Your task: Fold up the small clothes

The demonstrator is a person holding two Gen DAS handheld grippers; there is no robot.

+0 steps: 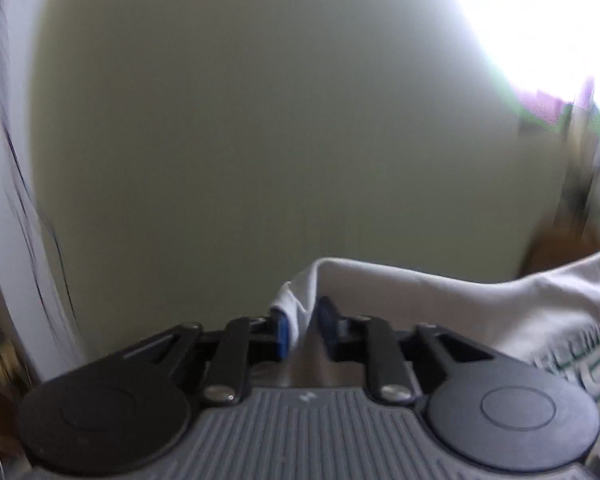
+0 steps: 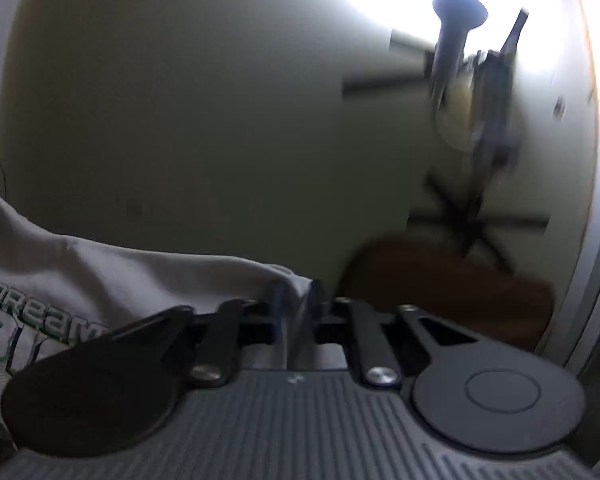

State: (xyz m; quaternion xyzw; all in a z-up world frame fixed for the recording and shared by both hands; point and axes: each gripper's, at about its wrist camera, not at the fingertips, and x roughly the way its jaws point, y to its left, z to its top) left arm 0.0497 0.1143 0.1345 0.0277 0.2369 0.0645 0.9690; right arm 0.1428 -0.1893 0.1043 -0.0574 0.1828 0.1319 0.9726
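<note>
While blurred, white shirt (image 2: 100, 272) seems printed.

Open wall ahead of both tools; clutter sits to the outer sides.

Ahead of your left gripper (image 1: 302, 330) the way is bare wall (image 1: 260, 120), with nothing past its tips but the white shirt (image 1: 440, 304), whose corner lies between them and stretches off to its right, blocking that side low down. To its far left hangs a white curtain (image 1: 4, 160); to its upper right a bright window (image 1: 540, 12) with blurred clutter below. Ahead of your right gripper (image 2: 296, 312) the wall is free too, but to its right stand a brown chair (image 2: 452, 288) and a blurred stand (image 2: 472, 92) with a funnel-shaped top. The shirt fills its left.
</note>
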